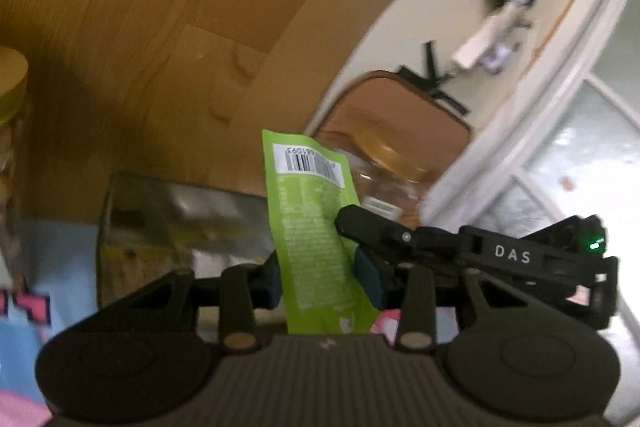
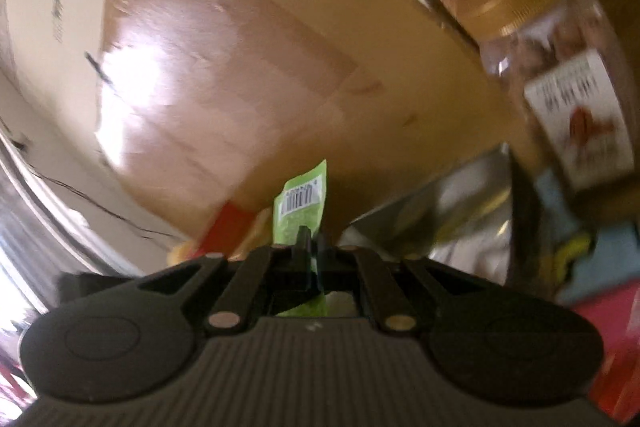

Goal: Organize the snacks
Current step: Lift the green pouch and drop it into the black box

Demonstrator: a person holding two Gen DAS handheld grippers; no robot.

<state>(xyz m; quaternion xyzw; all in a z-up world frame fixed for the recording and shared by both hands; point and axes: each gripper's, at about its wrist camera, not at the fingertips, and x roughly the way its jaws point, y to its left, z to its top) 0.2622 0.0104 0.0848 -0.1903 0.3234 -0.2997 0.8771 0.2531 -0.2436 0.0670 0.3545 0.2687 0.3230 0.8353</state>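
Observation:
A green snack packet (image 1: pixel 310 223) with a barcode stands upright between the blue pads of my left gripper (image 1: pixel 320 279); the pads stand a little apart from its sides. My right gripper (image 1: pixel 352 223) comes in from the right and is shut on the packet's edge. In the right wrist view the same green packet (image 2: pixel 304 207) sits pinched between the closed fingers of my right gripper (image 2: pixel 312 251). A silver foil bag (image 1: pixel 176 223) lies behind the packet.
A wooden board or box wall (image 1: pixel 160 27) rises behind. A clear jar with a gold lid (image 2: pixel 560 83) stands at the right, over a brown tray (image 1: pixel 400 131). Blue and pink packaging (image 1: pixel 32 307) lies at lower left. Red and yellow packets (image 2: pixel 228 227) sit beyond the gripper.

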